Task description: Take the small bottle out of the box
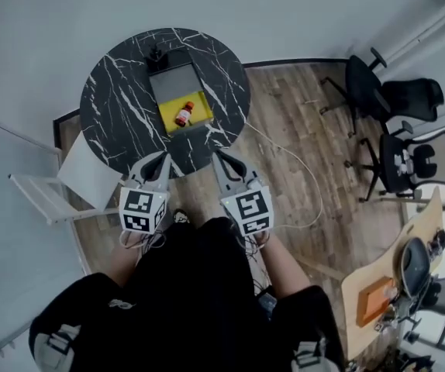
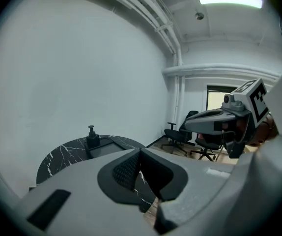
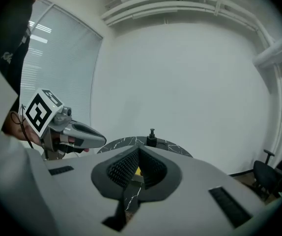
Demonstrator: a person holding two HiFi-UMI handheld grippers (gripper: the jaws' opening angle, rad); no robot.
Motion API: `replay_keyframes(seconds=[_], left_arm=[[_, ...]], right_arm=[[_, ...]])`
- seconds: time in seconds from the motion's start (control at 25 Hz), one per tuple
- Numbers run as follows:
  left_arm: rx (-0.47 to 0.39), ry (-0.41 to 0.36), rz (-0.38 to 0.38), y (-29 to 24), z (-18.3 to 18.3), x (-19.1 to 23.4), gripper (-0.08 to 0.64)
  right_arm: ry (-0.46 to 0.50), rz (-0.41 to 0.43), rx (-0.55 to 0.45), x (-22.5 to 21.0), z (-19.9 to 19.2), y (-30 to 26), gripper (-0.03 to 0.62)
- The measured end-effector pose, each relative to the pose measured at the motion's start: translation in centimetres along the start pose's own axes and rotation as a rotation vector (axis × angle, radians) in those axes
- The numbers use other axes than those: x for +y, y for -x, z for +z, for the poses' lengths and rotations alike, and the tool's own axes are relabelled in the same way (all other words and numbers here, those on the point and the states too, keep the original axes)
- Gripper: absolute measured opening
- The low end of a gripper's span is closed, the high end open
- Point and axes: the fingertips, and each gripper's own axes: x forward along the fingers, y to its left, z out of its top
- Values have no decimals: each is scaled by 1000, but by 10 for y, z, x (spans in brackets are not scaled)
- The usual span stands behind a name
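Note:
A small red bottle [image 1: 184, 114] with a white cap lies on the yellow floor of an open box [image 1: 170, 112] on the round black marble table [image 1: 122, 99]. The box's grey lid [image 1: 174, 82] lies folded back behind it. Both grippers hover at the table's near edge, short of the box. My left gripper [image 1: 163, 159] is shut with nothing in it, its pads [image 2: 131, 167] meeting. Nothing is held in my right gripper [image 1: 220, 157] either, and its pads [image 3: 126, 167] are pressed together; a bit of the yellow box [image 3: 138, 171] shows past them.
A small black pump dispenser [image 1: 156, 53] stands behind the box at the table's far side. A white chair [image 1: 60, 184] stands left of the table. Black office chairs [image 1: 393, 99] and a wooden table [image 1: 377, 285] are off to the right. A cable [image 1: 284, 153] runs across the wood floor.

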Motion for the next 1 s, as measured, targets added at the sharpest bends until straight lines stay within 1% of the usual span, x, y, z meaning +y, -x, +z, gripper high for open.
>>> replay_keyframes(seconds=[0.08,0.24,0.28,0.44,0.6,0.76,0.88,1.0], left_arm=[[9,8,2,-9,-1,6,-2],[61,19,12,-30,-12,19,-2],[79,22,16,-37,-15,22,-2],[119,33,64,-67,-20,41,-2],[179,58,111,-100,-28,61,-2],[249,86,161,-128,-34,72,-2],[287,129,187,-150,-38,81,-2],[334,149,201,-173,-50,90,-2]], right_arm=[[-4,28,23,-5,-5,-12,-5],[72,57,75,-15,-19,-42,-4],[76,74,80,-19,-21,-51,-5],[30,186,103,-37,-28,-91,-5],[60,271,156,-61,-42,-129,-5],[52,364,218,-85,-56,-162,-4],[58,411,255,-101,-66,-185,-4],[68,459,288,-112,-79,-208,-5]])
